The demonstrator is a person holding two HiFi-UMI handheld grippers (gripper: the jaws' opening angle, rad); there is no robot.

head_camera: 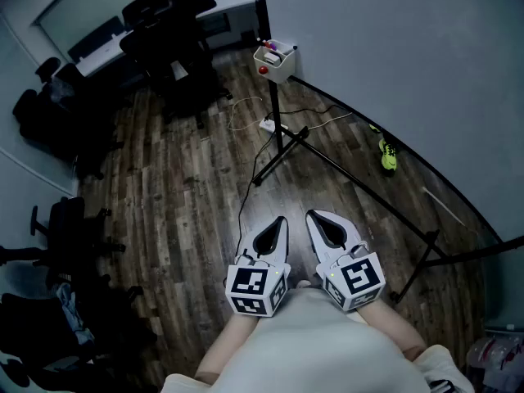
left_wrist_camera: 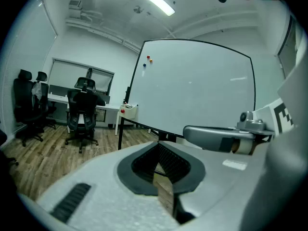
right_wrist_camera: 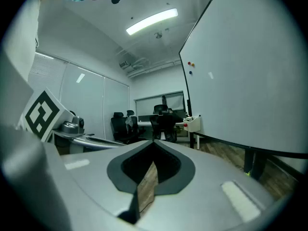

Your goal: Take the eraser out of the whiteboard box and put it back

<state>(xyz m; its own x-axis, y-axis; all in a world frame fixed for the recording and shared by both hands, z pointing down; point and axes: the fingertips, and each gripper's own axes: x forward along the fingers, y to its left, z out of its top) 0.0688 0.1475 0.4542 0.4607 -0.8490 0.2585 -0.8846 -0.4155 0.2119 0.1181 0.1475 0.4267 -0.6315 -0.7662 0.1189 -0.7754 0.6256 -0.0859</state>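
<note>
Wood floor [head_camera: 188, 187], whiteboard box [head_camera: 275, 62] w/ open top up

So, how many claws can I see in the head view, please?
2. The left claw is low in the head view, just left of centre. The right claw is beside it on the right. Both are shut and empty, above the wooden floor. None seems hidden.

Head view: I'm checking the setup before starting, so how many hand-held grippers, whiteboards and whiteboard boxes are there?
left hand-held gripper, right hand-held gripper: 2
whiteboard: 1
whiteboard box: 1
Total: 4
</note>
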